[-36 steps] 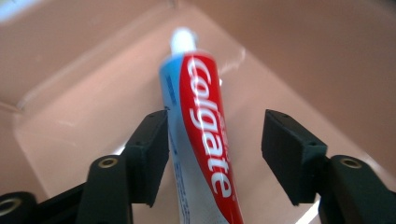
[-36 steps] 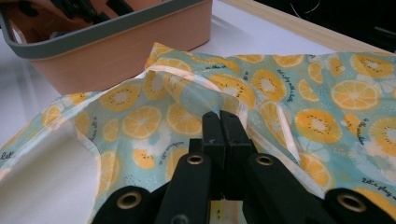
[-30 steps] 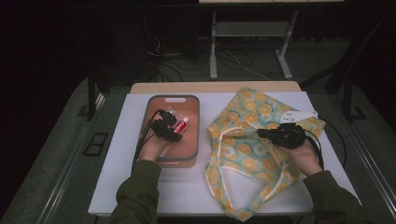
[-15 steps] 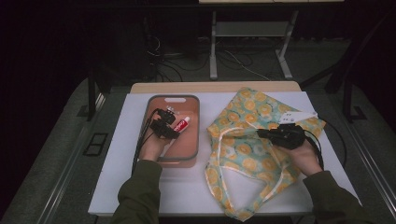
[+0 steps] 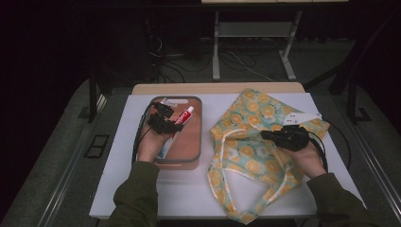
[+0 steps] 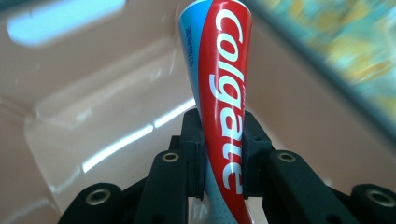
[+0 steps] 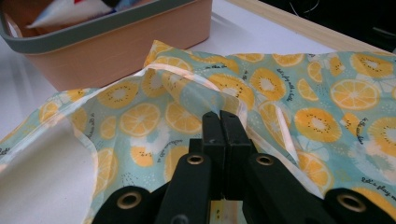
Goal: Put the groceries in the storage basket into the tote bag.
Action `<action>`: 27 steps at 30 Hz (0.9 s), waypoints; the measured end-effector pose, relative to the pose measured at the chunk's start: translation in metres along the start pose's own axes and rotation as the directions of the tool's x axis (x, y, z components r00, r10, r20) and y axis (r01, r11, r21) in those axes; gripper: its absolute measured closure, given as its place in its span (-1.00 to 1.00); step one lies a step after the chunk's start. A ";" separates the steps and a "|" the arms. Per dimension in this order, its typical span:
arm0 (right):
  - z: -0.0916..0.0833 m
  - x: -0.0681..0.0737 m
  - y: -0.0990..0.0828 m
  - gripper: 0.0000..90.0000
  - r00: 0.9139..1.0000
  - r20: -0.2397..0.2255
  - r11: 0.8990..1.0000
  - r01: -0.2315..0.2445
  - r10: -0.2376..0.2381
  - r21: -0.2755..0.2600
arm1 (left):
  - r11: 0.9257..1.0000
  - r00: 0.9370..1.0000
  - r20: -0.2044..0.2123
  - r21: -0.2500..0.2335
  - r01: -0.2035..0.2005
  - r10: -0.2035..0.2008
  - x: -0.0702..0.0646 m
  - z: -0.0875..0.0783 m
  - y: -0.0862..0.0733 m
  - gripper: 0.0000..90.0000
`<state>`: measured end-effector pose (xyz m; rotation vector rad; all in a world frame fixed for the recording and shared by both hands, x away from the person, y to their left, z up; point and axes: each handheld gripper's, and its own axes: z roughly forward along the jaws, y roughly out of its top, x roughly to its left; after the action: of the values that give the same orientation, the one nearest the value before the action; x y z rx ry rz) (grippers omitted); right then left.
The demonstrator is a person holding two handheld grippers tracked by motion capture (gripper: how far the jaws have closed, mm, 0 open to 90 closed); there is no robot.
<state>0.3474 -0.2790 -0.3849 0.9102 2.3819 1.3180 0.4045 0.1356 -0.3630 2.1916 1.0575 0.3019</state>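
The toothpaste tube (image 6: 219,93) is clamped by the just-closed left tongs (image 5: 166,119) above the basket (image 5: 191,158) – its long axis runs along the jaws; the bag (image 5: 241,151), pinched in the right tongs (image 7: 220,122), lies rightward

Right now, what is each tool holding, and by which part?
The left tool clamps the toothpaste tube across its lower body. The right tool pinches the fruit-print bag at its opening edge.

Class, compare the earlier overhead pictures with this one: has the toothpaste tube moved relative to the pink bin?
Yes. The left gripper, its fingers just closing on the toothpaste tube, has raised it off the floor of the pink bin.
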 end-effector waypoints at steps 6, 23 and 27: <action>0.001 0.001 0.000 0.99 1.000 0.002 1.000 0.000 0.000 0.003 | 0.996 0.997 0.066 -0.082 -0.044 0.049 -0.018 -0.019 0.013 0.68; -0.002 -0.003 0.000 0.99 1.000 0.017 1.000 -0.010 0.010 -0.009 | 0.966 0.942 0.246 -0.179 -0.187 0.228 -0.119 -0.019 0.034 0.69; -0.005 -0.004 0.000 0.99 1.000 0.019 1.000 -0.017 0.017 -0.018 | 0.962 0.923 0.286 -0.170 -0.214 0.256 -0.145 -0.002 0.038 0.69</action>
<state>0.3478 -0.2847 -0.3823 0.9362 2.3498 1.3286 0.3330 0.0091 -0.3244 2.1560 0.5873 0.1275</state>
